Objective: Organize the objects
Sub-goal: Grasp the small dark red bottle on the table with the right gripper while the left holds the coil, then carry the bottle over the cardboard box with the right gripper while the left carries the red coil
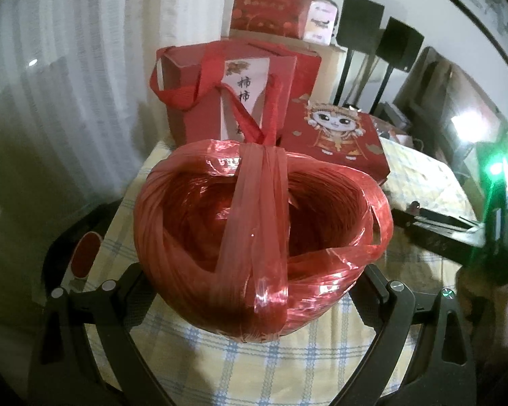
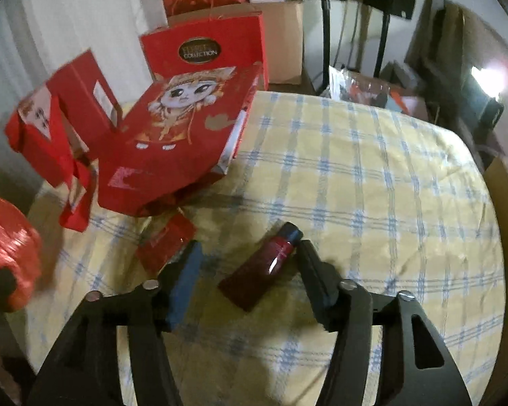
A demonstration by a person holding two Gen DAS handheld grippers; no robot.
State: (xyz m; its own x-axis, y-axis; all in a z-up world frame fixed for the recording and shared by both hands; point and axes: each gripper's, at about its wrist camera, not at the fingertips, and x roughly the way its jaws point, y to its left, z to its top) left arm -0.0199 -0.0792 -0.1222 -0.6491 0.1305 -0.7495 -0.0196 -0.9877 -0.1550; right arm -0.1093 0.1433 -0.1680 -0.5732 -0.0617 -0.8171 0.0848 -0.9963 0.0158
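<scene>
My left gripper holds the big red coil of shiny plastic twine; its bulk hides both fingertips. My right gripper stands half open, its fingers either side of a dark red tube with a dark cap lying loose on the yellow-and-blue checked tablecloth; the pads do not press it. Just left of the blue-padded finger lies a small red packet, blurred. Farther left lie a red gift box with a cartoon bride and a red handled bag, its print unreadable.
</scene>
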